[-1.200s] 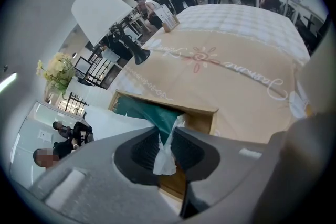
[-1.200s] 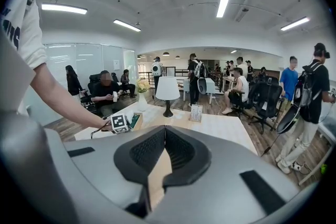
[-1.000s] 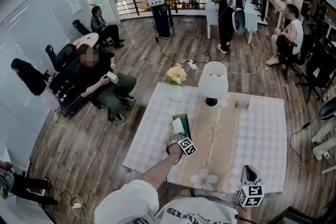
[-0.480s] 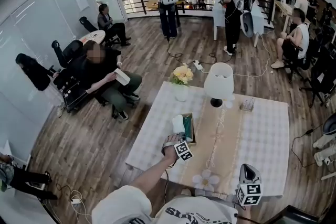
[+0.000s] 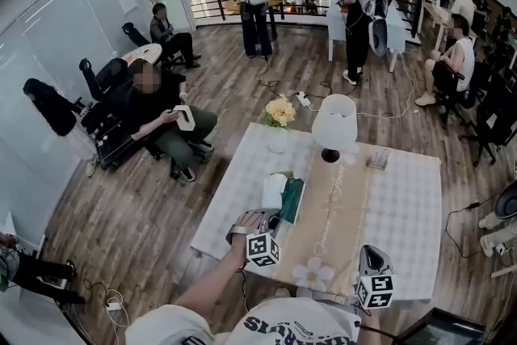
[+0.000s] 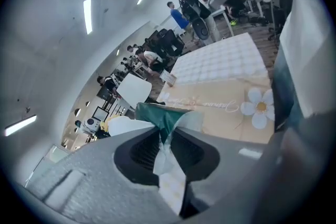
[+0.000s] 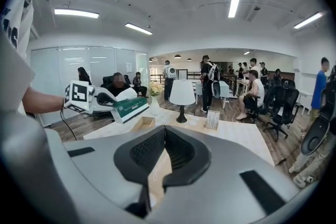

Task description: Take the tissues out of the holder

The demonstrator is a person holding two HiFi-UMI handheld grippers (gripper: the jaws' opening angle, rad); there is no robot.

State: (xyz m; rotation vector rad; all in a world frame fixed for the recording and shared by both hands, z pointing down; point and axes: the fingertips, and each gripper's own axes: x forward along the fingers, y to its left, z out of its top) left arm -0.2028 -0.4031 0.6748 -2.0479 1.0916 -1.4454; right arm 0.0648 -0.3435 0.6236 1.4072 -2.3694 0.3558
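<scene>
A green tissue pack (image 5: 291,200) with a white tissue (image 5: 273,191) sticking out hangs above the table's left part, held up by my left gripper (image 5: 270,216). In the left gripper view the jaws are shut on the white tissue (image 6: 167,157), and the green pack (image 6: 157,113) hangs just beyond them. The right gripper view shows the pack (image 7: 129,108) lifted clear of the open wooden holder (image 7: 143,123), which stands on the runner. My right gripper (image 5: 365,254) hovers at the table's near edge, jaws shut, nothing between them (image 7: 164,134).
On the white checked table (image 5: 404,198) stand a white lamp (image 5: 334,125), a vase of yellow flowers (image 5: 279,115) and a small card stand (image 5: 377,160). A beige runner carries a daisy (image 5: 313,274). Several people sit and stand around the room.
My left gripper has risen and drawn back toward me, taking the green pack with it up out of the holder. The right gripper has barely shifted.
</scene>
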